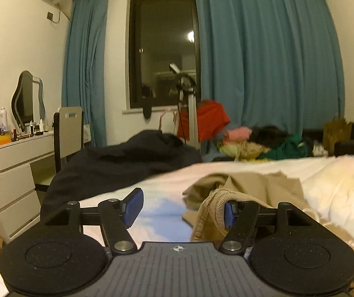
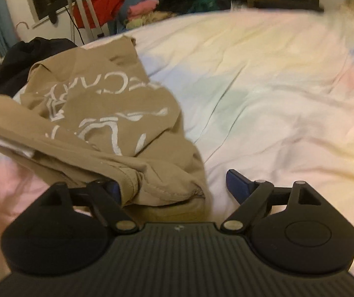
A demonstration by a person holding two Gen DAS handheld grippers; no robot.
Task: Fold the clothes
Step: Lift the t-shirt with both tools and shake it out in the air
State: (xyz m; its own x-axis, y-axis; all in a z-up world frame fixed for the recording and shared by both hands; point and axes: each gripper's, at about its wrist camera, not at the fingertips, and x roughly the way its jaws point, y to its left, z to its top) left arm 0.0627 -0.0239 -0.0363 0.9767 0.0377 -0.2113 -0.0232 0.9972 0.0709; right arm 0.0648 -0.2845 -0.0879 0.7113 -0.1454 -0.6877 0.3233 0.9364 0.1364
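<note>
At the far left of the left wrist view a white dresser (image 1: 13,163) runs off the frame edge, its top crowded with small bottles too blurred to count, and one wavy-framed mirror (image 1: 27,101) stands on it beside one chair (image 1: 69,133). Next comes a dark garment (image 1: 127,158) heaped at the bed's left edge, its shape hard to read. The left gripper (image 1: 180,209) has its two blue pads spread wide apart; the left pad (image 1: 133,206) is bare, while the ribbed collar of the tan shirt (image 1: 238,188) drapes over the right one, half hiding it, so nothing is pinched. The shirt lies crumpled on the pastel bedsheet (image 1: 337,183), which stretches open and bare to the right. Behind stand one dark window (image 1: 164,57) between blue curtains (image 1: 271,57), a tripod (image 1: 189,104) and a pile of mixed clothes (image 1: 258,141), whose pieces cannot be told apart. In the right wrist view the same tan shirt (image 2: 98,113) fills the left half, its white lettering folded and illegible, and its near hem bunches over the left finger of the right gripper (image 2: 177,188), covering most of that pad. The right pad (image 2: 237,185) stands clear, well apart from the cloth, jaws spread, gripping nothing. To the right the bedsheet (image 2: 276,99) is motion-blurred, wrinkled and open up to the far edge.
</note>
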